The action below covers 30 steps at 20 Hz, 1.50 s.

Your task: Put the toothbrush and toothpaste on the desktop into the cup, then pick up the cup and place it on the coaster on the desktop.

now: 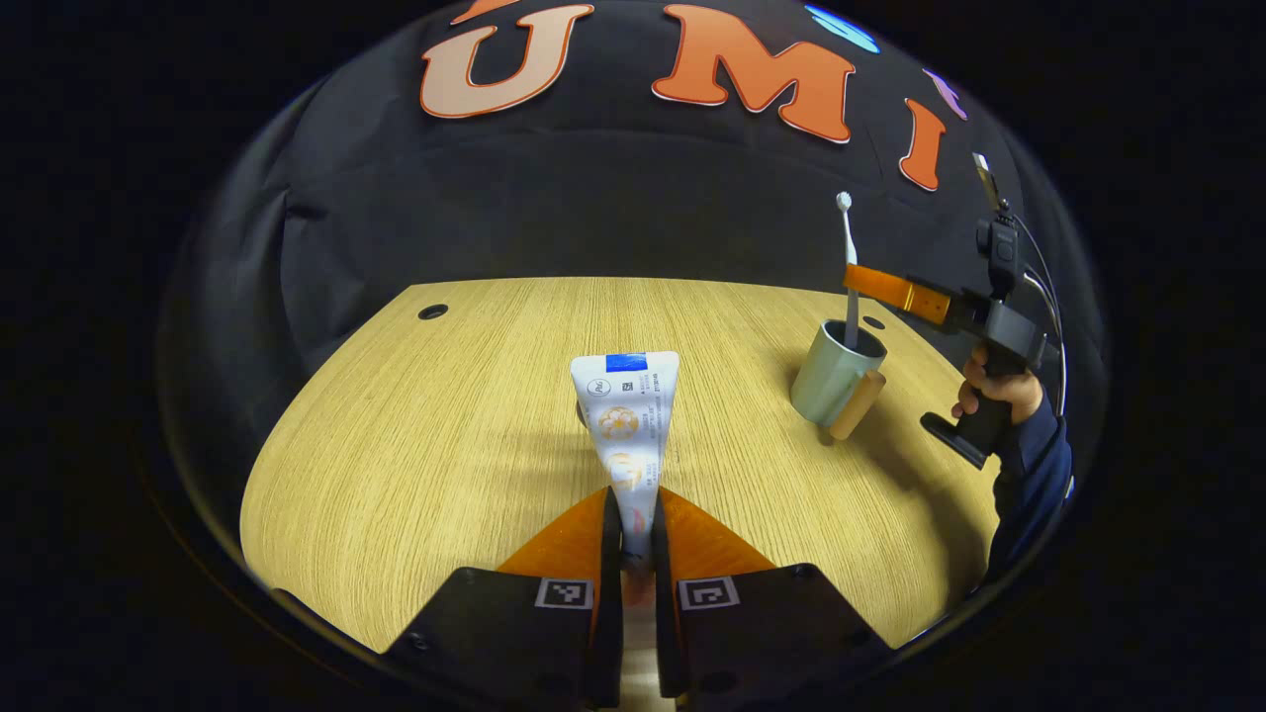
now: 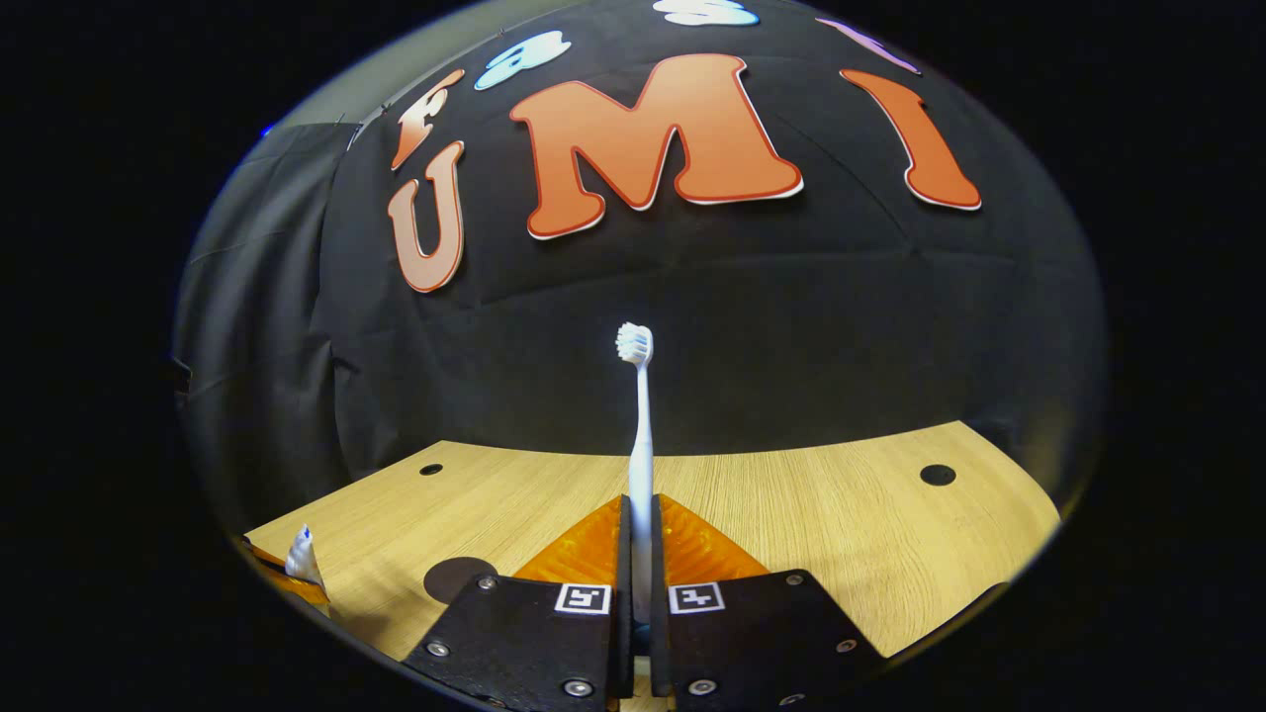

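Our left gripper clenched the toothpaste tube above the desktop; our right gripper clamped the toothbrush upright, its lower end inside the cup.

One toothbrush, one toothpaste (one cup)

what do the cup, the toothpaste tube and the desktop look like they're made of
Cup: probably matte ceramic or plastic, going by its dull grey-green wall; its tan handle looks like wood.
Toothpaste tube: soft glossy plastic laminate, flattened and crimped at its end, held by the left gripper.
Desktop: pale wood-grain, likely a laminate given the very even lines and low sheen.
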Each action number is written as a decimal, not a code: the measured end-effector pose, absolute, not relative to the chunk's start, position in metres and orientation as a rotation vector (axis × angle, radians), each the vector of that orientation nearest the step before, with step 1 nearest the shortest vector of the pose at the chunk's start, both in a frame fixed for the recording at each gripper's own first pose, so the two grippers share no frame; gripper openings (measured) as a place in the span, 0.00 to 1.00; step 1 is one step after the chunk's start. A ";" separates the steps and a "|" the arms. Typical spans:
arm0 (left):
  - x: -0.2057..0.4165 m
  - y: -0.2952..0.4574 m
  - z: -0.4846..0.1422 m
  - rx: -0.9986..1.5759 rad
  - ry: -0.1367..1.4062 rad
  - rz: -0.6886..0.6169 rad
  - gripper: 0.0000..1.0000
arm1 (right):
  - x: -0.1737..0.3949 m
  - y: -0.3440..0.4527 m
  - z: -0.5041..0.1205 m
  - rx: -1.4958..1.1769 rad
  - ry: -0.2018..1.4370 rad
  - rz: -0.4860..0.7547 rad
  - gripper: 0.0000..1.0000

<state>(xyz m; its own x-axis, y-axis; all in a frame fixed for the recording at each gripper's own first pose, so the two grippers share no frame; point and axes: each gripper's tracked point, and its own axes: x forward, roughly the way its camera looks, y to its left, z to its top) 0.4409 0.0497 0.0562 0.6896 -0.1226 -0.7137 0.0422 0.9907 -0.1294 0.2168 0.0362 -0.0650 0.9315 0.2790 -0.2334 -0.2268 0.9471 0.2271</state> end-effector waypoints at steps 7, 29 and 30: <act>0.444 0.076 0.100 -0.105 0.771 -0.073 0.18 | 0.211 0.037 -0.091 0.199 0.314 0.259 0.07; 0.517 0.044 0.116 -0.172 0.672 -0.159 0.18 | 0.153 0.022 -0.094 0.193 0.395 0.255 0.50; 0.531 0.040 0.114 -0.187 0.655 -0.176 0.18 | 0.145 0.019 -0.091 0.197 0.387 0.259 0.55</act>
<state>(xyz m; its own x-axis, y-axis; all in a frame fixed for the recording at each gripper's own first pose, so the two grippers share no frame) 0.5309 0.0400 0.1137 0.7790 -0.2211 -0.5867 0.1034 0.9683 -0.2275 0.1450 0.0190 -0.0914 0.8939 0.2857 -0.3454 -0.2112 0.9481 0.2376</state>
